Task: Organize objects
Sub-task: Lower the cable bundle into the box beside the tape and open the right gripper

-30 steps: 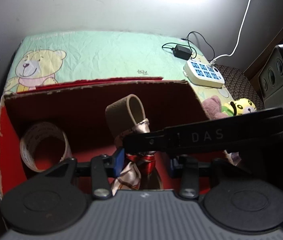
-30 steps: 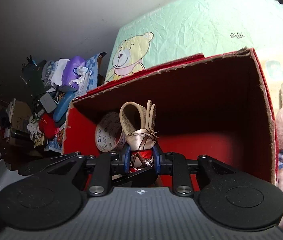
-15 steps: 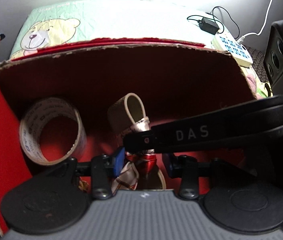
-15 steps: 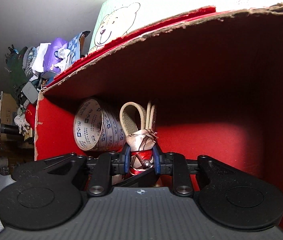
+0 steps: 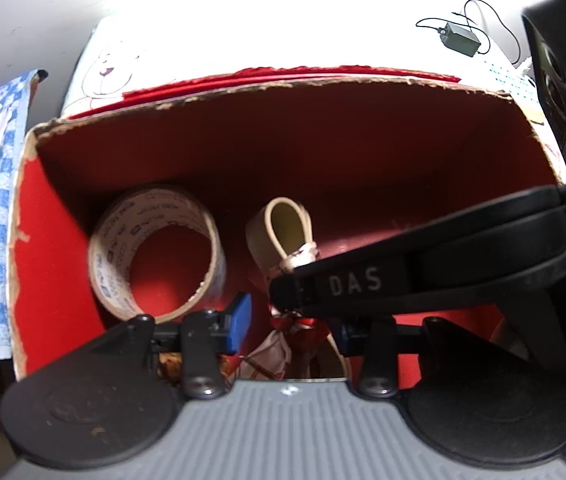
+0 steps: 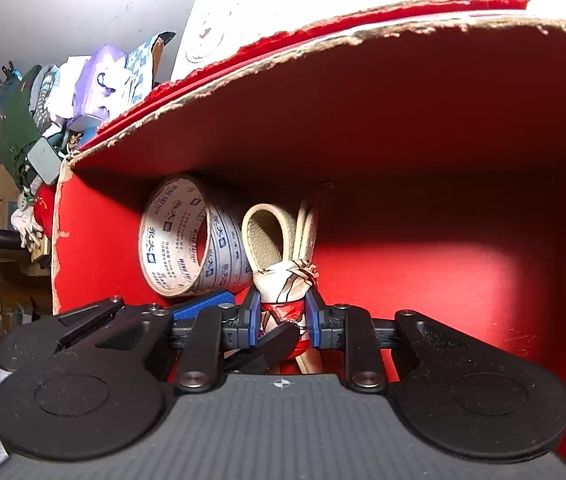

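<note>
red cardboard box (image 5: 55,240): printed tape roll (image 5: 155,252) at left, scarf-wrapped beige leather strap (image 6: 279,248) beside it | left gripper (image 5: 289,320): jaws opening, strap between | right gripper (image 6: 281,316): clamped on strap | black adapter (image 5: 461,38) seen only in left view

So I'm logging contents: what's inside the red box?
Inside the red box: a tape roll against the left wall, and a scarf-tied beige strap bundle beside it. The floor beneath the hand-held grippers is hidden.
</note>
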`<action>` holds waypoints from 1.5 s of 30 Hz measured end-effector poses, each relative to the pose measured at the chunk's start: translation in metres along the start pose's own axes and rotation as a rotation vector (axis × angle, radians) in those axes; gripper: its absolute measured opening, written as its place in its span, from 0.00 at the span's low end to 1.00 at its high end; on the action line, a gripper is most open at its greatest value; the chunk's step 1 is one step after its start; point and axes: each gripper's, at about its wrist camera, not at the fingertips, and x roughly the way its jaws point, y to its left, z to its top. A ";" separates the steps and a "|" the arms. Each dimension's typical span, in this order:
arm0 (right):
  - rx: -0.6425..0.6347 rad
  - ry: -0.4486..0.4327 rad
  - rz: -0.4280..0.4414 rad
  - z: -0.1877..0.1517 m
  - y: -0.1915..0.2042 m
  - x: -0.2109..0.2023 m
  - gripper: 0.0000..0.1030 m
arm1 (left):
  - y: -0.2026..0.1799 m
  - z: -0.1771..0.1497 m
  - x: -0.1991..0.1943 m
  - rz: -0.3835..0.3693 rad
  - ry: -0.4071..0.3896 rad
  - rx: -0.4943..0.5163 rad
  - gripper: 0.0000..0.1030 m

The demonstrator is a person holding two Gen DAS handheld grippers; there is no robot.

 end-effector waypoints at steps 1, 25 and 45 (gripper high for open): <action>0.006 0.000 0.004 0.000 -0.002 0.000 0.25 | 0.001 -0.001 -0.001 0.006 -0.003 -0.001 0.42; 0.029 0.016 0.059 -0.004 -0.007 -0.005 0.32 | -0.004 0.000 0.004 0.037 -0.014 -0.001 0.52; 0.105 0.018 0.134 -0.003 -0.017 -0.004 0.32 | -0.018 -0.006 -0.006 0.102 -0.039 0.025 0.54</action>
